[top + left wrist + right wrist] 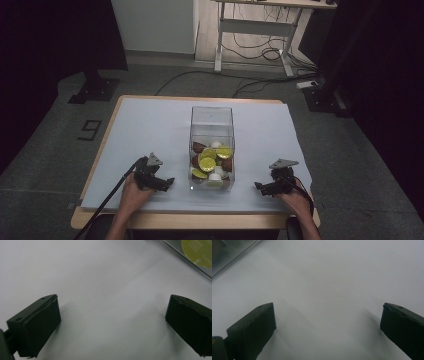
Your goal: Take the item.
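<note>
A clear plastic box (212, 120) stands in the middle of the white table cover (150, 130). It holds several small capsules with yellow-green, brown and white lids (208, 163). My left gripper (167, 183) rests low on the cover just left of the box, jaws wide apart with nothing between them. In the left gripper view its fingers (37, 325) frame bare white cover, and the box's edge with a yellow-green lid (197, 251) sits at the top right. My right gripper (260, 187) rests right of the box, also open and empty. The box's corner (227, 255) appears top left.
The wooden table's front edge (200, 220) runs just behind both hands. Beyond the table lie grey floor, cables (250, 50) and a white desk frame (255, 30). Dark curtains stand at both sides. White cover lies open left and right of the box.
</note>
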{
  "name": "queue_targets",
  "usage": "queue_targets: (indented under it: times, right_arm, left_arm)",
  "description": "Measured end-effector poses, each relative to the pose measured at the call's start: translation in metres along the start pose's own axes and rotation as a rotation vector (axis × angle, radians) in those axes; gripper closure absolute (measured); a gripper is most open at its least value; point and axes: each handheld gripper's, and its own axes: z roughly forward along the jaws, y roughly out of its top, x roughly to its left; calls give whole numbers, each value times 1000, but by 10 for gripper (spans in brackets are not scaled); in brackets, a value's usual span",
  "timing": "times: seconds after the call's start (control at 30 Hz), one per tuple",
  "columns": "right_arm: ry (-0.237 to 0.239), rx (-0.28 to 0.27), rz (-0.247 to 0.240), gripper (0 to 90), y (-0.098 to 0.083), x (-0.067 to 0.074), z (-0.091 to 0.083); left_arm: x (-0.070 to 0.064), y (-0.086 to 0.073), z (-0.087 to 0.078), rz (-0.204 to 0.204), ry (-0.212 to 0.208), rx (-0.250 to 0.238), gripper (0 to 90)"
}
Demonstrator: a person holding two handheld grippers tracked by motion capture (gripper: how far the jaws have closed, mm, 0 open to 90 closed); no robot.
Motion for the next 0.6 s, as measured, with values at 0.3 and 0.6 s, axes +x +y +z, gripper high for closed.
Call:
queue_targets:
  times: [0.3,0.6]
  right_arm:
    - [-21,-3,-37,0,6,-4,-16]
    - [39,-22,-56,0,17,8,-31]
  left_arm:
    - [0,0,0,0,0,0,0]
    - [0,0,0,-1,0,-1,0]
